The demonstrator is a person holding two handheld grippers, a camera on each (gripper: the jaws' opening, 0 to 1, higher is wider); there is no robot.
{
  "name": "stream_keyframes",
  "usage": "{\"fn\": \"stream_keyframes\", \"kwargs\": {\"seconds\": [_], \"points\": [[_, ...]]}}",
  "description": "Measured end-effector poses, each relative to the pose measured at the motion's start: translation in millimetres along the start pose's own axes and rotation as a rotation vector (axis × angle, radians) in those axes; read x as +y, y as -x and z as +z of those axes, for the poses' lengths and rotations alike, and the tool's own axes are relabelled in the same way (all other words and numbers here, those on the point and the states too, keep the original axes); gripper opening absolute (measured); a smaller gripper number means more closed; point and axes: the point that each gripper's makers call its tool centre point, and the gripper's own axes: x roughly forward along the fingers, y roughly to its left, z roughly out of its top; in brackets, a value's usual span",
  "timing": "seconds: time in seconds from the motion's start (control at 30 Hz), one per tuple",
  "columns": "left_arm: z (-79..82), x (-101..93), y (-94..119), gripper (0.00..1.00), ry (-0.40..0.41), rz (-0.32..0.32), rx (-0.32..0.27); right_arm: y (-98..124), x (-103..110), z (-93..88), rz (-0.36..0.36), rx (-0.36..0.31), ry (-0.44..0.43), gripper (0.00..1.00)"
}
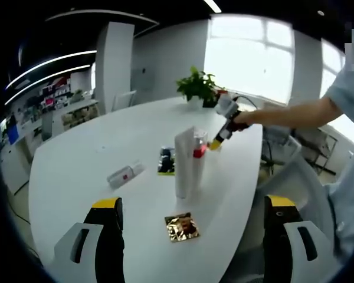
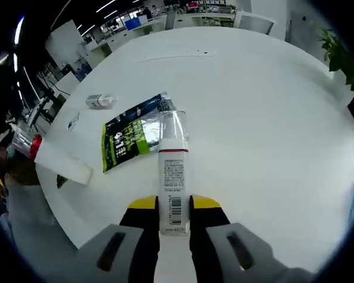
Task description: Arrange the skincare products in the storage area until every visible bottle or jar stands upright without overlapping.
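My right gripper [image 2: 174,203] is shut on a white bottle [image 2: 173,177] with a clear cap, held out flat over the table. Beyond it lies a green and blue sachet [image 2: 133,135] and a small clear-capped bottle [image 2: 100,101] on its side. In the left gripper view a tall white tube [image 1: 184,162] stands upright, a red-capped item [image 1: 199,152] right behind it. The lying bottle [image 1: 125,174] rests to its left. My left gripper [image 1: 194,206] is wide open above the table's near edge. The right gripper [image 1: 215,143] reaches in from the right, close to the tube.
A gold sachet [image 1: 182,227] lies flat near the white table's [image 1: 76,171] front edge. A dark sachet [image 1: 166,160] lies behind the tube. A potted plant [image 1: 196,86] stands at the far end. A person's arm [image 1: 283,112] stretches in from the right.
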Motion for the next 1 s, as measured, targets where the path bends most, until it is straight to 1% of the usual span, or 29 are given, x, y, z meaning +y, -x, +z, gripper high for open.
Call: {"fn": "stream_keyframes", "kwargs": {"seconds": [0.13,0.17,0.23,0.27,0.33,0.37,0.4,0.43,0.47,0.53,0.67,0.7,0.73,0.83,0.9,1.0], "points": [[0.6,-3.0,-2,0.97,0.006,-0.006,-0.005,8,22,-1.8,0.034,-0.050,0.024,0.17],[0.5,-3.8,-2,0.97,0.009,-0.009,-0.005,11,29,-2.7,0.045,-0.064,0.042,0.17],[0.5,-4.5,-3,0.97,0.012,-0.009,-0.009,14,37,-5.0,0.054,-0.074,0.056,0.17],[0.3,-6.3,-4,0.97,0.015,-0.010,-0.008,17,45,-5.1,0.066,-0.095,0.067,0.17],[-0.1,-10.3,-5,0.93,0.019,-0.014,-0.008,23,58,-7.6,0.092,-0.120,0.065,0.17],[-0.1,-11.7,-6,0.93,0.021,-0.016,-0.010,25,60,-7.7,0.095,-0.132,0.071,0.17],[-0.1,-13.1,-7,0.94,0.023,-0.018,-0.011,29,68,-9.6,0.106,-0.143,0.081,0.17],[-0.3,-15.2,-8,0.94,0.025,-0.023,-0.012,30,69,-10.2,0.108,-0.145,0.085,0.17],[-0.4,-16.7,-9,0.93,0.026,-0.027,-0.012,33,77,-13.2,0.118,-0.147,0.104,0.17],[-0.3,-19.3,-10,0.93,0.026,-0.034,-0.012,38,86,-15.6,0.122,-0.159,0.120,0.17],[1.4,-23.0,-13,0.92,0.028,-0.041,-0.016,53,108,-17.0,0.174,-0.222,0.118,0.17],[2.4,-24.3,-14,0.92,0.029,-0.045,-0.019,57,118,-17.4,0.209,-0.240,0.119,0.17],[3.0,-25.5,-15,0.91,0.030,-0.050,-0.022,59,121,-18.9,0.216,-0.241,0.105,0.17],[5.7,-30.3,-17,0.91,0.035,-0.067,-0.033,63,131,-24.6,0.218,-0.238,0.121,0.17],[7.4,-33.9,-18,0.89,0.033,-0.077,-0.038,67,142,-26.0,0.244,-0.252,0.130,0.17],[10.3,-40.3,-19,0.86,0.037,-0.102,-0.055,74,165,-25.4,0.304,-0.281,0.132,0.17]]}}
